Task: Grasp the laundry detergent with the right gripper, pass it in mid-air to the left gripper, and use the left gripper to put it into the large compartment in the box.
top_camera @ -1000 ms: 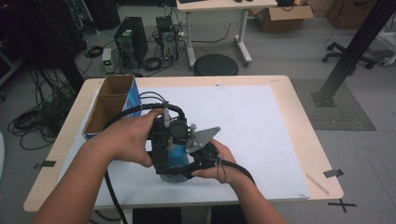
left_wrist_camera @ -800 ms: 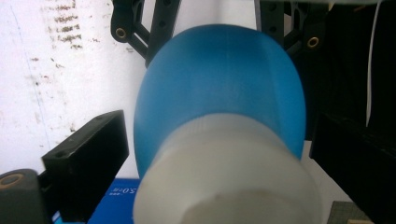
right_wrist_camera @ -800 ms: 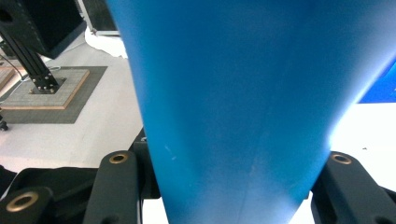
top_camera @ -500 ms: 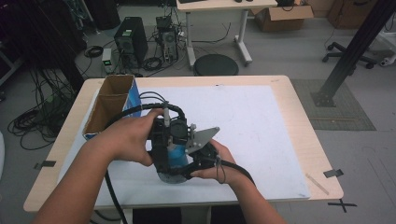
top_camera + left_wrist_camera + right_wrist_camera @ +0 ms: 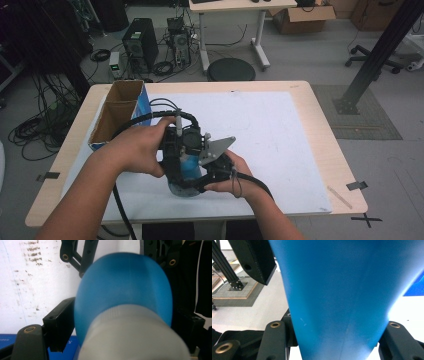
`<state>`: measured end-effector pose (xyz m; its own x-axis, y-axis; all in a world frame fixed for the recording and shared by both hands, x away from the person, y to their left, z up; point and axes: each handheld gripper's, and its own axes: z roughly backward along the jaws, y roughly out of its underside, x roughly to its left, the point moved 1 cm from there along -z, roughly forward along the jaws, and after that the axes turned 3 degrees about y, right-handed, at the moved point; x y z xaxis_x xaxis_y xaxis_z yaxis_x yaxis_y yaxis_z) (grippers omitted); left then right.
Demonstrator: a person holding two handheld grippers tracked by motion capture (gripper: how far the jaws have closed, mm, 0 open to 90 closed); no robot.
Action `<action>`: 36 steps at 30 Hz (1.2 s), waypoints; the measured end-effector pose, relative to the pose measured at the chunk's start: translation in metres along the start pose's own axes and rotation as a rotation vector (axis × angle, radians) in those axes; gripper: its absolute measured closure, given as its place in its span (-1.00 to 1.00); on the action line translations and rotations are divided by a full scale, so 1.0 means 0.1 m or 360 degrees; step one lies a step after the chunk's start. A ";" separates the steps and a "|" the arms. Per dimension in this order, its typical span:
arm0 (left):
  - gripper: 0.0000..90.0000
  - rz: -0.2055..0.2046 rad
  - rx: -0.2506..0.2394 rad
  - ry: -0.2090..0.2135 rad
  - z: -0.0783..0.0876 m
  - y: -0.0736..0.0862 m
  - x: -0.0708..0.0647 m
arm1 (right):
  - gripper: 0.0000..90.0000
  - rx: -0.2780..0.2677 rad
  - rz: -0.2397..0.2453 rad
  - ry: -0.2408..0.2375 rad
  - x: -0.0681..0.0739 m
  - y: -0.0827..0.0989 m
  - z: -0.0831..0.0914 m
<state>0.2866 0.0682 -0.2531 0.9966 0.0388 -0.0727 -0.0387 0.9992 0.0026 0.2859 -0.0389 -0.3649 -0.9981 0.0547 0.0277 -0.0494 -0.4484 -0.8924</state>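
At the near edge of the table (image 5: 300,95), both forearms come in from below and meet over the white mat (image 5: 280,135). The right hand (image 5: 235,172) holds the right gripper (image 5: 202,180) low, just left of the mat's near middle, with a black cable (image 5: 252,181) trailing back over the wrist and a grey plate (image 5: 216,148) on top. Its jaws are pinched on a blue bottle (image 5: 189,167): in the right gripper view the blue body (image 5: 342,297) stands between the two black jaws and touches both.

The left hand (image 5: 137,147) holds the left gripper (image 5: 176,150) just left of and against the right one, its cable (image 5: 150,120) looping up and away to the far left. In the left gripper view the bottle's rounded blue end (image 5: 125,287) and a pale grey part (image 5: 132,337), perhaps a cap or neck though it is too blurred to be sure, sit between the jaws, which press on its sides. The other gripper's black linkage (image 5: 75,255) shows just beyond.

The bottle is thus gripped from two sides, above the mat. From the high view I cannot tell whether it touches the mat.

Farther off, at the table's far left corner, an open cardboard box (image 5: 117,110) with a blue side lies partly on the mat. Beyond the table are a computer tower (image 5: 137,47), a round black stool (image 5: 231,69) and another table (image 5: 235,10).
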 end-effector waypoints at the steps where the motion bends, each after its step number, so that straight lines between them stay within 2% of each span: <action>1: -0.57 0.0002 0.0000 0.0001 0.00 0.00 0.00 | 0.03 -0.0002 -0.0001 0.0002 0.00 0.00 0.00; 7: -0.47 -0.0005 -0.0008 0.0007 0.00 0.00 0.00 | 0.03 0.0002 -0.0002 0.0004 0.00 0.00 0.01; 14: -0.16 -0.0003 -0.0008 0.0010 0.01 0.00 0.01 | 0.03 0.0003 0.0006 0.0001 0.01 -0.02 0.00; 20: -0.14 -0.0010 0.0022 -0.0042 0.00 -0.02 0.00 | 0.03 -0.0002 0.0016 0.0013 0.00 -0.02 -0.01; 29: -0.13 -0.0004 0.0061 -0.0038 0.00 -0.03 -0.01 | 0.04 -0.0007 0.0017 0.0004 0.00 -0.03 -0.02; 33: -0.13 -0.0003 0.0050 -0.0040 0.01 -0.03 -0.01 | 0.03 -0.0013 0.0024 0.0005 0.00 -0.02 -0.02; 36: -0.13 -0.0006 0.0029 -0.0038 0.04 -0.02 -0.01 | 0.00 -0.0037 -0.0008 -0.0010 0.01 -0.02 0.00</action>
<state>0.2860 0.0664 -0.2492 0.9982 0.0347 -0.0489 -0.0337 0.9992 0.0202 0.2855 -0.0380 -0.3628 -0.9981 0.0512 0.0352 -0.0537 -0.4276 -0.9024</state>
